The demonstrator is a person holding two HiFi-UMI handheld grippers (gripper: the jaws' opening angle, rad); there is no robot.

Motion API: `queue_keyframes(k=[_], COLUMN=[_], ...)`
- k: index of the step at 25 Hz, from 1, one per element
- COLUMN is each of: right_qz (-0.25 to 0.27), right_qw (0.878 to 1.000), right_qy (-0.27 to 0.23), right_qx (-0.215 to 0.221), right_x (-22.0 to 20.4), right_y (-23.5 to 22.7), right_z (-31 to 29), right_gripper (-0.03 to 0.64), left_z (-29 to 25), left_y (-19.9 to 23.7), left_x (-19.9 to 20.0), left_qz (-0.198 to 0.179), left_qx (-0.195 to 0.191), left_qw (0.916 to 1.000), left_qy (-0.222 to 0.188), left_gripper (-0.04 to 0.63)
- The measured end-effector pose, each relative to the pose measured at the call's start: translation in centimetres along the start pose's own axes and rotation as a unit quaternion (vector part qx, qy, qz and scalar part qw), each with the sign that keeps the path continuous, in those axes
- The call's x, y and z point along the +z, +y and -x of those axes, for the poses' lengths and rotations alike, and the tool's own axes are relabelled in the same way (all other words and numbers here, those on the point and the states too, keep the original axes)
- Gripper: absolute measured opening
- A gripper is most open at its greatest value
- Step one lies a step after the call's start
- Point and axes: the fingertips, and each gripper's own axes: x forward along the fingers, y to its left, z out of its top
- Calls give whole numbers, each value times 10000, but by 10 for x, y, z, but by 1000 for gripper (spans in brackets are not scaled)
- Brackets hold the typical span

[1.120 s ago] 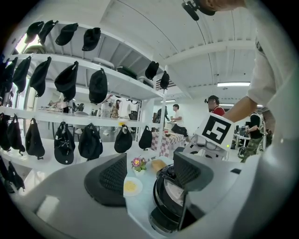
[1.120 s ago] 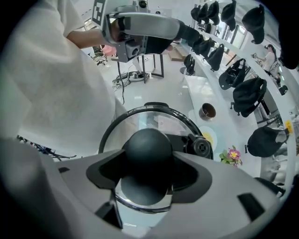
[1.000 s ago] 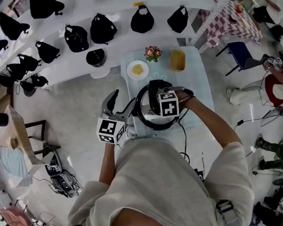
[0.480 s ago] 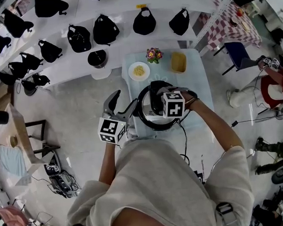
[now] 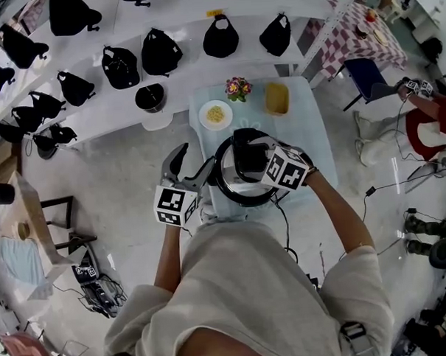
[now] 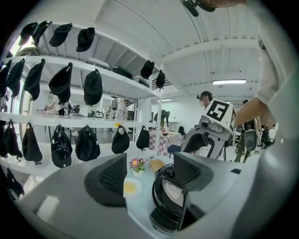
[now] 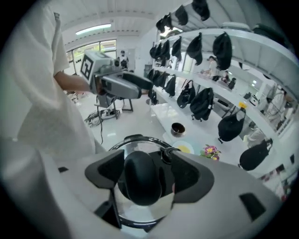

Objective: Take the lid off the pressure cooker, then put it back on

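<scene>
The pressure cooker [image 5: 225, 182] stands on a pale blue table [image 5: 309, 125] with its glass lid [image 7: 140, 212] on it. My right gripper [image 5: 248, 155] hangs just above the lid and points steeply down. Its jaws have widened over the last second, and the lid's black knob [image 7: 140, 179] sits between them, with a gap on the right side. My left gripper [image 5: 192, 164] is held level at the cooker's left side, open and empty. In the left gripper view its jaws [image 6: 152, 175] frame the cooker [image 6: 170, 200].
Behind the cooker are a white plate of yellow food [image 5: 216, 114], a small flower pot [image 5: 238, 87] and a yellow container [image 5: 277, 98]. A black bowl [image 5: 150, 98] and several black bags hang or sit on white shelves. A cord [image 5: 288, 222] trails off the table's near edge.
My right gripper has risen a little over the lid and rolled, its marker cube now tilted and further right. The left gripper and the cooker have stayed put.
</scene>
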Motion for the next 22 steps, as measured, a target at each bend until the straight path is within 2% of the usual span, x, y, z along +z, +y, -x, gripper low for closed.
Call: queue_keyframes(k=[2,5,8,11,15,17,22], right_qz=[-477,-1103,-1666,-2185,-2690,-2807,-3091], right_qw=[9973,9836,9620,9351,8968,8796,8561], right_qy=[-485,-1178,-1697,-2082,-2362,-2414,-2353], right_qx=[-267,-800,-1344,-1859,-2601,-2988,-3409], right_x=[1,-1,-8,-20,-42,-54,-79], right_y=[-8,-24,-38,-49,-58,-61,-60], right_z=[7,21,41,60,80,88,100], right_gripper=[309,274,213,164,84,18,0], left_z=[-1,-4,-7,-10,-15,-16,-18], left_y=[0,2,4,6,10,12,20], left_x=[0,2,4,6,7,7,3], left_qz=[-25,-34,-25,-60,-77,-103,-188], left_qx=[-25,-19,-45,-69,-73,-49,113], left_qw=[10000,10000,10000,9999,9999,9999,9997], left_qy=[13,34,42,57,54,45,81], left_gripper=[297,296,295,272,224,183,53])
